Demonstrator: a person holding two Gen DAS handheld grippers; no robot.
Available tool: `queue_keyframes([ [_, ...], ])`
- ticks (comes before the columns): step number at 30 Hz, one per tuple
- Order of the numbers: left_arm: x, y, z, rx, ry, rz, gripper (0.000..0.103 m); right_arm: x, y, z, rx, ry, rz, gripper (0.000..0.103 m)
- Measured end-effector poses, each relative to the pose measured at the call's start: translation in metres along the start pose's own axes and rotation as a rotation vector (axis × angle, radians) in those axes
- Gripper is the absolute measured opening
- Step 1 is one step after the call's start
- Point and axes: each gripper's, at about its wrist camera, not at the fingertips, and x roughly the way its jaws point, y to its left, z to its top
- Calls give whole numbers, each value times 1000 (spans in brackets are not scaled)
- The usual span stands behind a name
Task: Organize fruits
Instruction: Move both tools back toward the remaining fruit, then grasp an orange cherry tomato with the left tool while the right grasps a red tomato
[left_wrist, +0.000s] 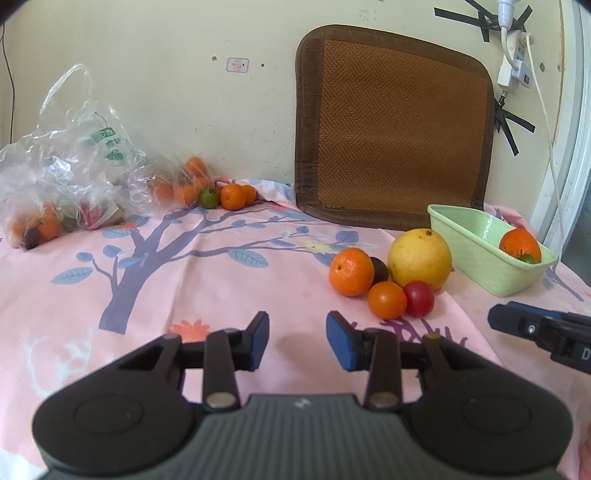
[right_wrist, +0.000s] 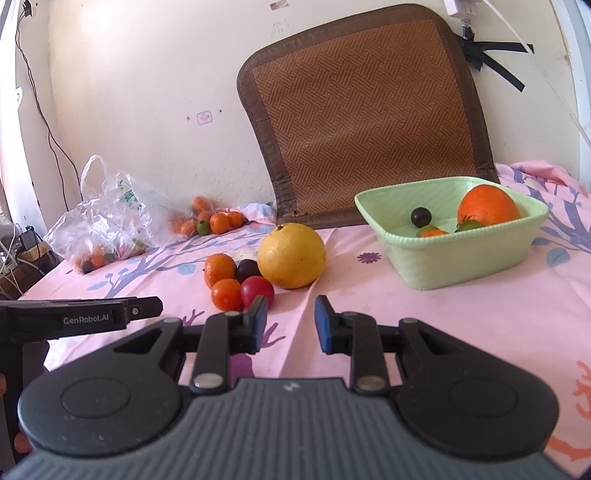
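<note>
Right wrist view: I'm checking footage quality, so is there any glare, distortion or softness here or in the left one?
Right wrist view: fisheye bends the woven mat; daylight washes out the wall; green basket sharp. Left wrist view: dark vignette in the corners, plastic bag glints, far oranges slightly soft.

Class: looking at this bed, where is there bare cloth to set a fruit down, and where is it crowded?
Free: the cloth between the plastic bag and the yellow fruit, ahead of the left tool. Crowded: the cluster touching that fruit, the green basket, and the far corner beside the bag.
</note>
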Motion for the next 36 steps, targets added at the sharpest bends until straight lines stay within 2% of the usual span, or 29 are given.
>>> queue_keyframes([
  [6,0,0,0,-1,-3,-9,35,25,2,15,11,72,80,31],
  [15,-2,-2,0,8,-19,-25,35,71,-13,28,221,196,137,31],
  [20,-4,-4,0,17,-29,-40,36,67,-19,24,275,213,168,31],
  [23,0,-7,4,30,-23,-76,43,54,-27,22,296,201,173,30],
  [25,7,-12,8,19,-9,-124,45,41,-31,21,273,166,157,30],
  [28,25,-28,14,25,44,-156,45,25,-33,20,180,124,81,30],
  [33,48,-43,21,-3,99,-162,44,18,-30,14,-16,116,-37,30],
  [36,54,-48,21,-2,103,-131,35,21,-30,9,-65,104,-40,32],
])
